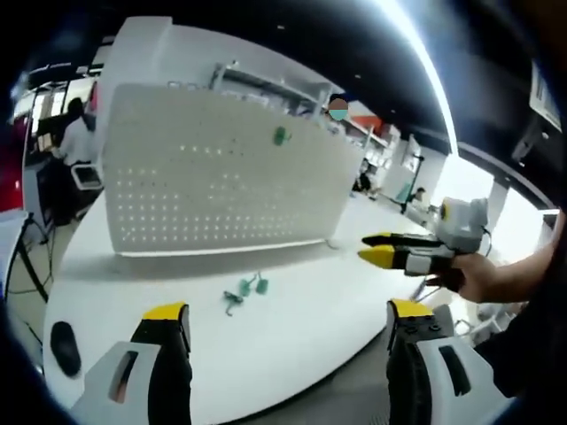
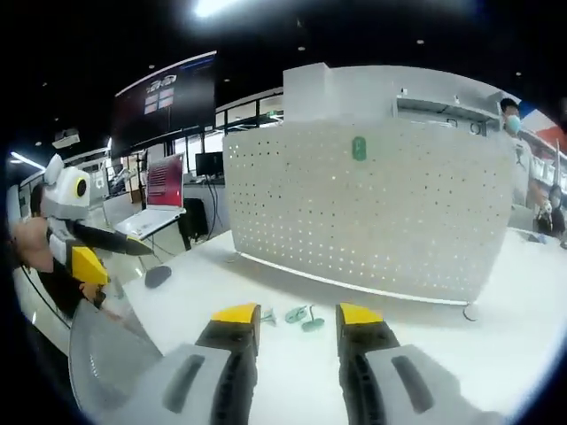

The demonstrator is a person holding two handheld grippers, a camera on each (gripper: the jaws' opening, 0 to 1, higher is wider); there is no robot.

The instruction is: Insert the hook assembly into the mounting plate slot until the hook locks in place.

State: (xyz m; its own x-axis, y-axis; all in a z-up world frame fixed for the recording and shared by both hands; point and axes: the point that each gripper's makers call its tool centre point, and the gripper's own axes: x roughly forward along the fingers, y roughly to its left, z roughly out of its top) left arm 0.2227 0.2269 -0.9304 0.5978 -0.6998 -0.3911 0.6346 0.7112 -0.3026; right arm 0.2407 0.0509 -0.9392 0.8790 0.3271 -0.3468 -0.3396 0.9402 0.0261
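A white pegboard point(image 1: 213, 177) point(image 2: 372, 204) stands upright on the white table point(image 1: 292, 345) point(image 2: 496, 354). High on the pegboard sits a small green mounting plate point(image 1: 280, 135) point(image 2: 359, 148). A few small green hook parts point(image 1: 245, 290) point(image 2: 303, 317) lie loose on the table in front of the board. My left gripper point(image 1: 288, 312) hovers over the table's near edge, open wide and holding nothing; it also shows far left point(image 2: 87, 257). My right gripper point(image 2: 297, 314) is open and holds nothing, short of the hook parts; a hand holds it at the right point(image 1: 379, 249).
A black mouse point(image 1: 64, 347) point(image 2: 158, 276) lies near the table's rim. A laptop point(image 2: 161, 212) sits on a desk beyond the table. People and desks fill the room behind the board. The table's curved front edge point(image 1: 310, 390) runs under my left gripper.
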